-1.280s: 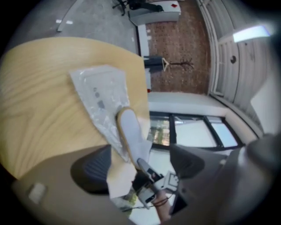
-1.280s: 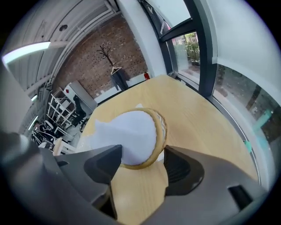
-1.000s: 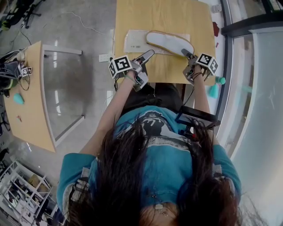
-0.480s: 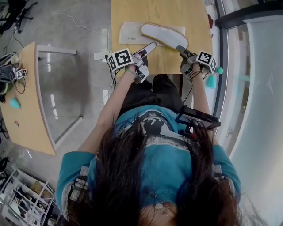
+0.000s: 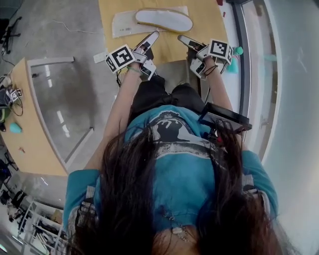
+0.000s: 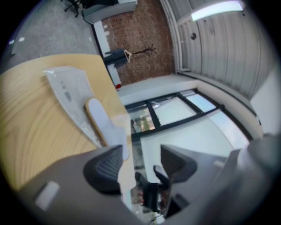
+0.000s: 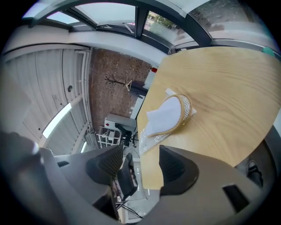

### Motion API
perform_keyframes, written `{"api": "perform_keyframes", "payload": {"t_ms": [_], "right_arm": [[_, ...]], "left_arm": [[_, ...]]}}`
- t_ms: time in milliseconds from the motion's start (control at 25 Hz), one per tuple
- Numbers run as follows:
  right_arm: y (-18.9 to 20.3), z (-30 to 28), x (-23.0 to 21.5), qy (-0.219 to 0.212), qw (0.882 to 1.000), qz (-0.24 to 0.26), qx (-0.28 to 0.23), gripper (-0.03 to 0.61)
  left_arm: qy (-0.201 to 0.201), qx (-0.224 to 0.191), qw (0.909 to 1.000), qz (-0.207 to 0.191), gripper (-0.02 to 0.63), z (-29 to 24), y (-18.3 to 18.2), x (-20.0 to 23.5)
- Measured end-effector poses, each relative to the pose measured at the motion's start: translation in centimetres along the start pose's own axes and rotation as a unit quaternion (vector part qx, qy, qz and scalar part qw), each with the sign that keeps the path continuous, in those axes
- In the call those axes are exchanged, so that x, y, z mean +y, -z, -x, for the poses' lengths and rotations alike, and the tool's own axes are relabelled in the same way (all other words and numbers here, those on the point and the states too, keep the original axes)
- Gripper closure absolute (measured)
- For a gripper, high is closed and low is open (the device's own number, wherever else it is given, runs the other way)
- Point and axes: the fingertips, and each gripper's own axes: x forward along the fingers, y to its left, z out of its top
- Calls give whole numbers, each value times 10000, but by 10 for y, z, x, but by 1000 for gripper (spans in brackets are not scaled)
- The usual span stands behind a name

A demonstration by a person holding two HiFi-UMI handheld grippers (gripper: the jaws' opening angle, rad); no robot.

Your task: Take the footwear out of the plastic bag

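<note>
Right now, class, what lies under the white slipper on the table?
The clear plastic bag lies flat beneath the slipper, on the wooden table. The slipper covers part of the bag, so whatever is under there cannot be seen.

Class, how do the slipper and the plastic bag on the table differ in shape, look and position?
The slipper is a long oval; the plastic bag is a flat rectangle. The slipper is opaque white with a tan rim; the plastic bag is pale and translucent with small print. The slipper lies on top, overlapping the plastic bag's end. Both rest on the wooden table.
</note>
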Motion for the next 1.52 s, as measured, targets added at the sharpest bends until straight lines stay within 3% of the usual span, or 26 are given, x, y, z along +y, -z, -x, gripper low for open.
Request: {"api": "perform_keyframes", "payload": {"t_ms": [80,200,360,560,800,960,1200,1360,1520], "right_arm": [[0,15,5,-271,9996,-8,-85,337],[7,40,5,-493,9986,104,-183,474],[30,88,-4,-531,9983,238,-75,517],[64,157,-27,-655,9972,361,94,526],[108,228,-51,-770,9935,708,454,532],[149,238,-58,-863,9903,813,724,532],[174,241,-45,-927,9854,773,1202,538],[186,244,-29,-1007,9822,808,1362,538],[226,228,-29,-1051,9826,834,1283,538]], "left_arm": [[-20,-23,9998,-208,368,-3,14,-8],[-33,-105,9992,-384,422,-2,42,-20],[-52,-264,9987,-430,491,7,89,-41],[-166,-810,9954,-480,607,30,156,-59],[-297,-1318,9891,-582,614,63,242,-75],[-505,-1512,9815,-1065,614,104,275,-81],[-913,-1365,9630,-2136,615,124,289,-121],[-1148,-1307,9534,-2466,615,136,293,-137],[-1231,-1230,9508,-2564,615,177,300,-115]]}}
